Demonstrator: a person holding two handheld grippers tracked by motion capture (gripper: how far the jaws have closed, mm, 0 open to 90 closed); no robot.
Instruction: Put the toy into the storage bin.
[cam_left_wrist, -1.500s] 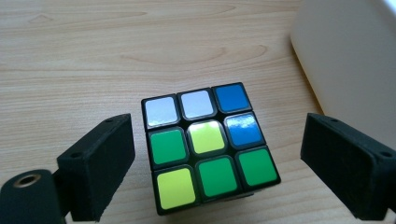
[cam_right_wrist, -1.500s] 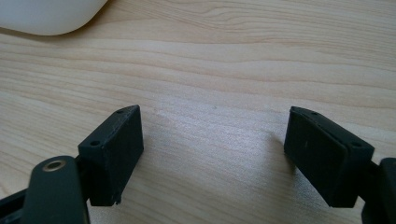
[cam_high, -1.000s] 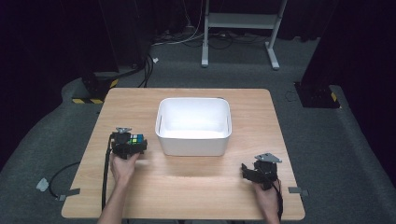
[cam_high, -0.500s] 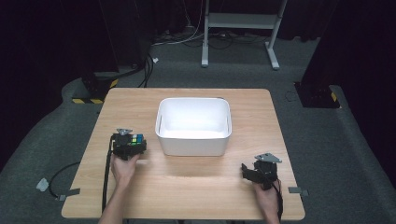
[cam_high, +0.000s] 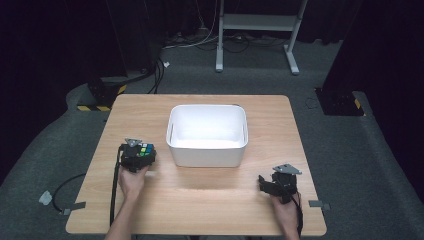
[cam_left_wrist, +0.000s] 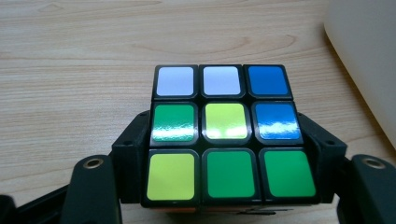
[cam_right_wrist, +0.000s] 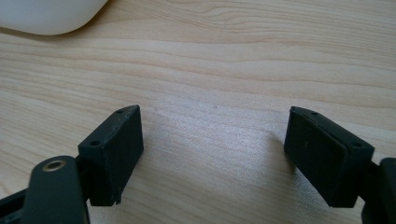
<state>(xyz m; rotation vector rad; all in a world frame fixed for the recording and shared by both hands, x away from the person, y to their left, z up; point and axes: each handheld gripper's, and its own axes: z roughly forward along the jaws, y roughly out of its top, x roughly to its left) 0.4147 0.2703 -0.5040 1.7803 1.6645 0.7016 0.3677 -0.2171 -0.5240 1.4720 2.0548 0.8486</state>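
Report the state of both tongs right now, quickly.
Left tongs: jaws just closed, now shut on the multicoloured plastic puzzle cube.
Right tongs: open, nothing between them, over the light wooden table.

A white plastic tub (cam_high: 207, 135) sits mid-table (cam_high: 280, 115), with a grey metal stand (cam_high: 257, 22) on the floor beyond.

Bright lit table (cam_high: 200, 200), pitch-dark room all around.
Glare streaks across the cube (cam_left_wrist: 226, 135) stickers, soft shadow under the white bin (cam_high: 207, 135), bit blurry up close on the jaws.
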